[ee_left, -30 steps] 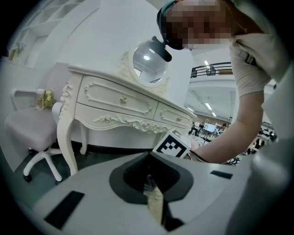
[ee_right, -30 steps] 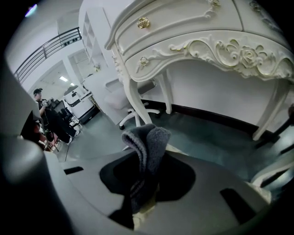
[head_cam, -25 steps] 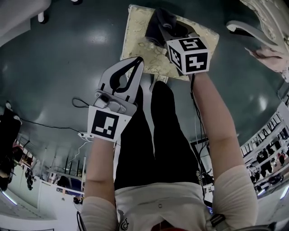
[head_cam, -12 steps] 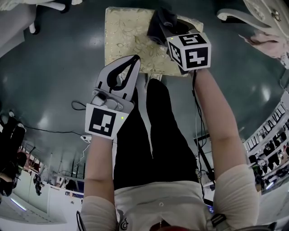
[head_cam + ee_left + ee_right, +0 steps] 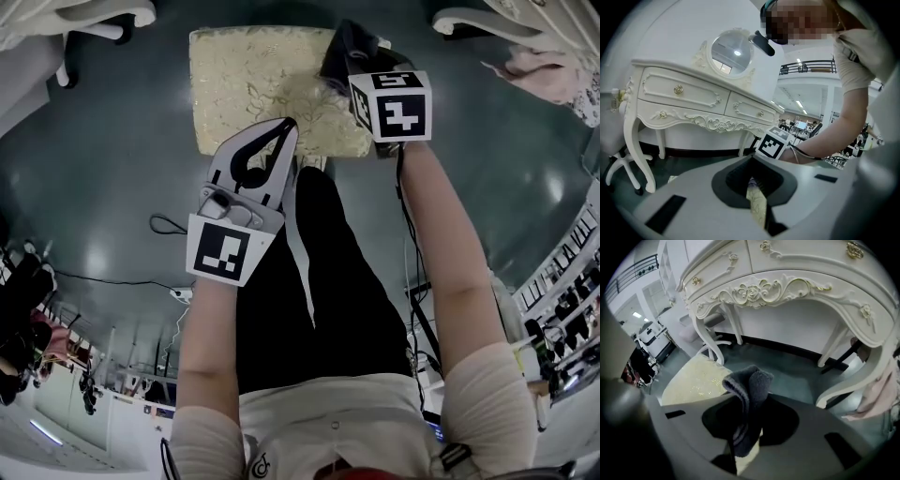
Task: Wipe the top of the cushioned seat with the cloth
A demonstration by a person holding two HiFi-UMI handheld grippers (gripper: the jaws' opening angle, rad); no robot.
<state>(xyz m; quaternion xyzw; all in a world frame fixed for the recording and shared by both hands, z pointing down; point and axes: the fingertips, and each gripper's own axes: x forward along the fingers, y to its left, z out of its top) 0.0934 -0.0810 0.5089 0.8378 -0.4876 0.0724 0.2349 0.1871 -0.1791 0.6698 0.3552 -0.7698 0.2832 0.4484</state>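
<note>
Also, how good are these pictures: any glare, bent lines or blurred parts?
Head view: strong fisheye bending, with soft glare spots on the dark floor. Left gripper view: dark corners, the dressing table bows, and its mirror reflects bright light. Right gripper view: the cloth is fairly sharp, while the dressing table behind it curves.

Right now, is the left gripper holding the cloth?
No. The dark cloth is pinched in the right gripper, while the left gripper has its jaws together with no cloth in them.
</note>
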